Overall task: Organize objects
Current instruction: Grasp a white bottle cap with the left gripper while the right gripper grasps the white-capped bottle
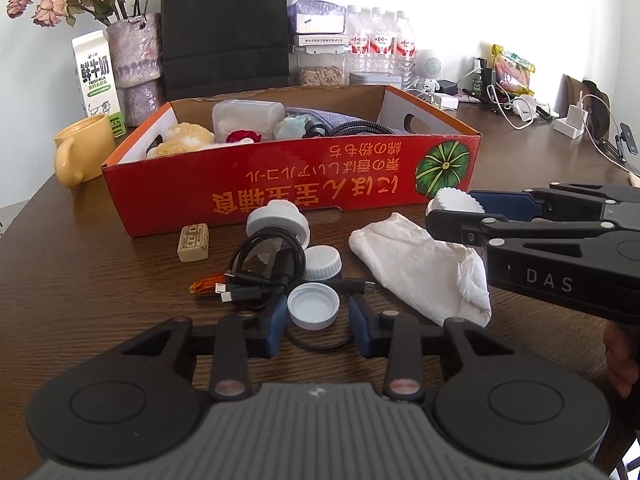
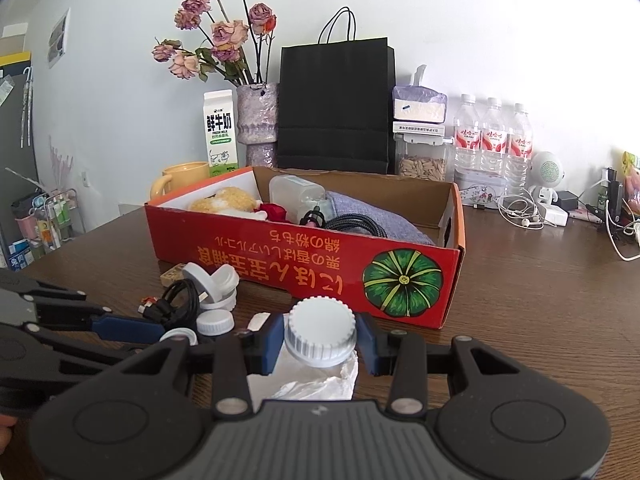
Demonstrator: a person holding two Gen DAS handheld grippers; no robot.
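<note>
An upturned white cap (image 1: 314, 310) lies on the brown table between the blue pads of my left gripper (image 1: 318, 326). The left pad meets its rim and a thin gap shows at the right pad. My right gripper (image 2: 320, 340) is shut on a ribbed white cap (image 2: 320, 332), held above a crumpled white tissue (image 1: 420, 264); the left wrist view shows this right gripper (image 1: 456, 210) at the right. A black cable bundle (image 1: 260, 264), two more white caps (image 1: 322, 262) (image 1: 280, 220) and a tan block (image 1: 194, 242) lie before the red box (image 1: 280, 188).
The red box holds a plush toy, a plastic container, a grey cloth and a cable. Behind it stand a yellow mug (image 1: 80, 152), a milk carton (image 1: 98, 80), a vase of dried roses, a black paper bag (image 1: 224, 28) and water bottles (image 1: 380, 48). Chargers and cords clutter the back right.
</note>
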